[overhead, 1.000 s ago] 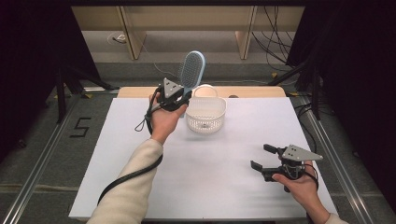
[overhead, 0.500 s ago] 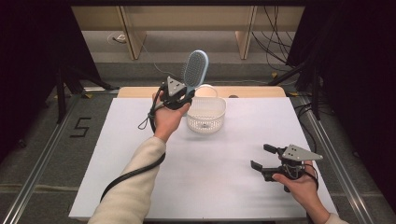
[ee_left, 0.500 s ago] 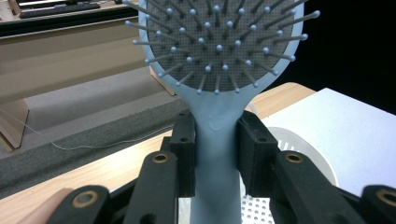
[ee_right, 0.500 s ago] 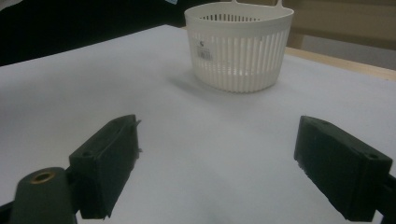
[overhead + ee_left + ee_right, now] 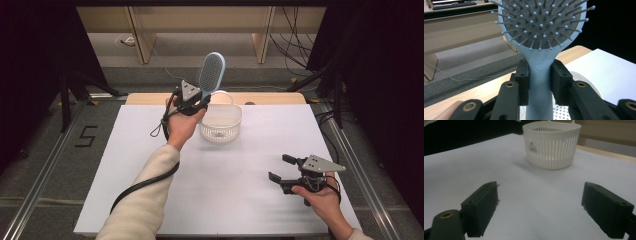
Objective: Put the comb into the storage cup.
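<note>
While L gripper [image 5: 539, 82] fingers clamp hairbrush [image 5: 541, 32] above basket [image 5: 220, 121], R gripper [image 5: 281, 168] fingers apart (white table [image 5: 240, 200], dark room).

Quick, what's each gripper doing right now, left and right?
Left gripper: closed on the blue hairbrush by its handle, above the white basket.
Right gripper: open, holding nothing.

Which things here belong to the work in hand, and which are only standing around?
In the work: blue hairbrush, clamped by the handle in the left gripper; white basket below it.

Only around: right gripper, open over the table; wooden shelf behind.
</note>
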{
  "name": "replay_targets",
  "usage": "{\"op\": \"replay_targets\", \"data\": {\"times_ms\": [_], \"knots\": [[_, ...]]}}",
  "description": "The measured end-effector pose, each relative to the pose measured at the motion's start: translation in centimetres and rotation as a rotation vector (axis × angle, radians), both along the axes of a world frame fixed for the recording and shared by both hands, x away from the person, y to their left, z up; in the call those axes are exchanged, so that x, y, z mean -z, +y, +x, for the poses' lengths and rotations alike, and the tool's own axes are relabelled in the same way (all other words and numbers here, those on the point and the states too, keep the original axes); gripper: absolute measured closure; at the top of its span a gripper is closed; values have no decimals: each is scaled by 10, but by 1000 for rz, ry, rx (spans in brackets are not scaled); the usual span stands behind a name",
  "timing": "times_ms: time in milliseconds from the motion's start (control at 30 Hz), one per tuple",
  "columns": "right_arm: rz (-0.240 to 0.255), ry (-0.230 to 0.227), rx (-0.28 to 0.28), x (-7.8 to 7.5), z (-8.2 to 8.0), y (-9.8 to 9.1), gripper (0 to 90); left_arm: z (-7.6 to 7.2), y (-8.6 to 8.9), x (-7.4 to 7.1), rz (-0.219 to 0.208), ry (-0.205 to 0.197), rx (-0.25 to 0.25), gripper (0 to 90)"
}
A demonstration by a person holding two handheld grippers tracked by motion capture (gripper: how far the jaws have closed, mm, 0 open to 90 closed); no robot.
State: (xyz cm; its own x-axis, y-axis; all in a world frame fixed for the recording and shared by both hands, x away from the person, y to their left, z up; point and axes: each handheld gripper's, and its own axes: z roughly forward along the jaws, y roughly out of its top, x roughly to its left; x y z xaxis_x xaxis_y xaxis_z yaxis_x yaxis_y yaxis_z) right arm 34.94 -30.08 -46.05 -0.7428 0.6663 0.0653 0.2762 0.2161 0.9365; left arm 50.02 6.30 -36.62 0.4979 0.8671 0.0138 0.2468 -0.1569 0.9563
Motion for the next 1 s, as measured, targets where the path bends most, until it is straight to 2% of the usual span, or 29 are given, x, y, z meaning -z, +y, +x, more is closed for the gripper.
{"op": "replay_targets", "data": {"times_ms": [1000], "knots": [[-1, 0, -2, 0, 0, 0, 150, 12, -11, 7, 1, 15, 1, 699]]}}
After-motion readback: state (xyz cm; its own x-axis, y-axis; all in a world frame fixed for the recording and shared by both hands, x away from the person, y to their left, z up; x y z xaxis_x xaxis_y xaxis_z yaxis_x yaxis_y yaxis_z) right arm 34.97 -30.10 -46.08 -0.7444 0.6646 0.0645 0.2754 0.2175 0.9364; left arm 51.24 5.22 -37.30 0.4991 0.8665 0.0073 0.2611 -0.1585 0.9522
